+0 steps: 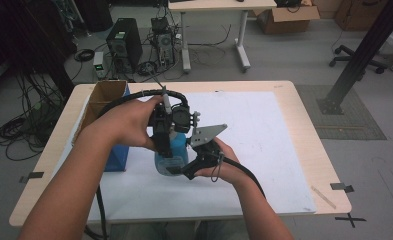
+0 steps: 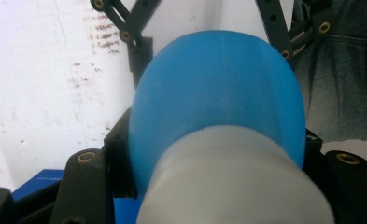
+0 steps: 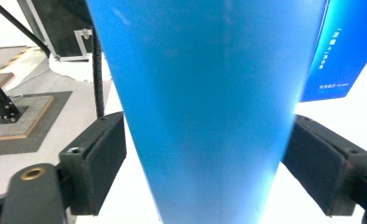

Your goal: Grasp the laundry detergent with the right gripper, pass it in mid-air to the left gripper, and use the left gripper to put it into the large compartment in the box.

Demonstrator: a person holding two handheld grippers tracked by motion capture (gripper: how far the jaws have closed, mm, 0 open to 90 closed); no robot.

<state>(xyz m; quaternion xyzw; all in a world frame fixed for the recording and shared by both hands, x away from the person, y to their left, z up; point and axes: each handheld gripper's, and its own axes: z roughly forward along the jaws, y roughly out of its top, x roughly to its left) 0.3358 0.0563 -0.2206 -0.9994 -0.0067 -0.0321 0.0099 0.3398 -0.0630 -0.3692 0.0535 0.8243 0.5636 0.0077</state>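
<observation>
A blue plastic bottle [image 1: 172,159] with a white top stands upright on the white sheet near the table's middle. My left gripper [image 1: 171,136] comes down from above and is shut on the bottle's top. In the left gripper view the white top [image 2: 232,182] sits between the jaws, with the blue body [image 2: 218,88] beyond it. My right gripper [image 1: 185,169] reaches in from the right at the bottle's lower body. In the right gripper view the bottle [image 3: 209,107] stands between the two pads [image 3: 104,163], which sit just beside its sides without pressing, so this gripper [image 3: 209,163] is open.
A blue carton [image 1: 118,159] stands just left of the bottle, with an open cardboard box [image 1: 105,96] behind it. The white sheet [image 1: 264,150] covers most of the wooden table [image 1: 309,130]. Computers, cables and another desk are on the floor beyond.
</observation>
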